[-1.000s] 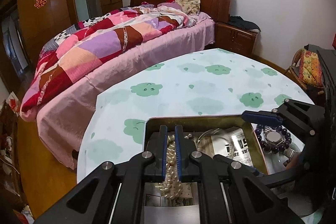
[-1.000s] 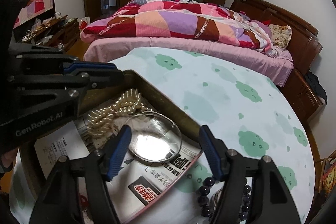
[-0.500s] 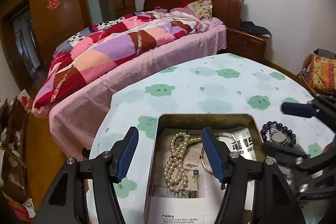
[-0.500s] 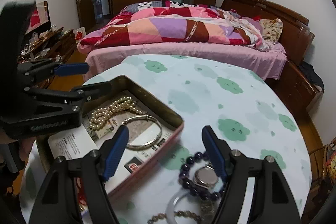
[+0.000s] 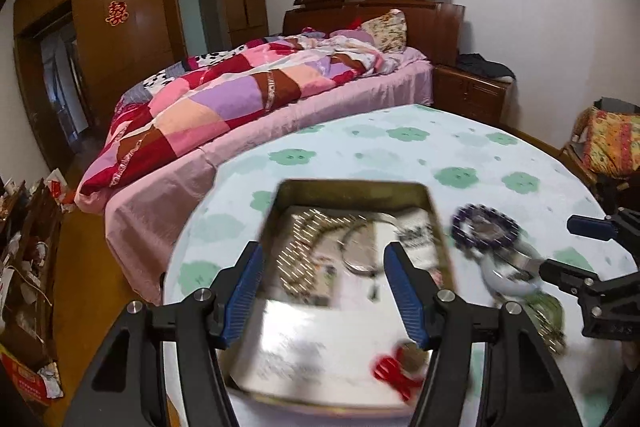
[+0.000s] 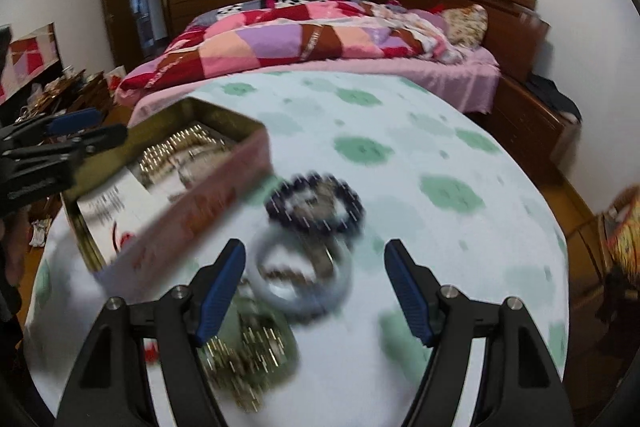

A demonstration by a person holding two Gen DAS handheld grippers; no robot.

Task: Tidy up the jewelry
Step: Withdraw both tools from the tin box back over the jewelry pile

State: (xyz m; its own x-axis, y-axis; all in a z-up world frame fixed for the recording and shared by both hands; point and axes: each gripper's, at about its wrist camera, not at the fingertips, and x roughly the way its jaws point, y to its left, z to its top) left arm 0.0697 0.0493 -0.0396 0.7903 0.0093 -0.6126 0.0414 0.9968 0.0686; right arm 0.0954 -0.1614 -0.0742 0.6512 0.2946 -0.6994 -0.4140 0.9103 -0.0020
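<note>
An open gold tin [image 5: 352, 183] with a pink outer wall [image 6: 208, 199] sits on the round table. Inside it lie a pearl necklace [image 5: 298, 255], a silver bangle [image 5: 360, 253] and printed paper. My left gripper [image 5: 325, 259] hovers open over the tin with nothing between its fingers. To the right of the tin lies a loose heap: a dark purple bead bracelet [image 6: 316, 205] around a watch, a pale bangle [image 6: 304, 279] and a gold chain tangle [image 6: 248, 351]. Above that heap my right gripper [image 6: 315, 259] stands open and holds nothing. Both views are motion-blurred.
The table wears a pale cloth with green cloud prints [image 6: 452, 193]. A bed with a patchwork quilt [image 5: 248, 95] runs close behind the table. A wooden nightstand [image 5: 472, 95] is at the back right, and a cluttered shelf [image 5: 24, 251] stands on the left floor.
My left gripper opened, left the pearl necklace lying in the tin and drew back. My right gripper moved from above the tin rightward to above the loose bracelets.
</note>
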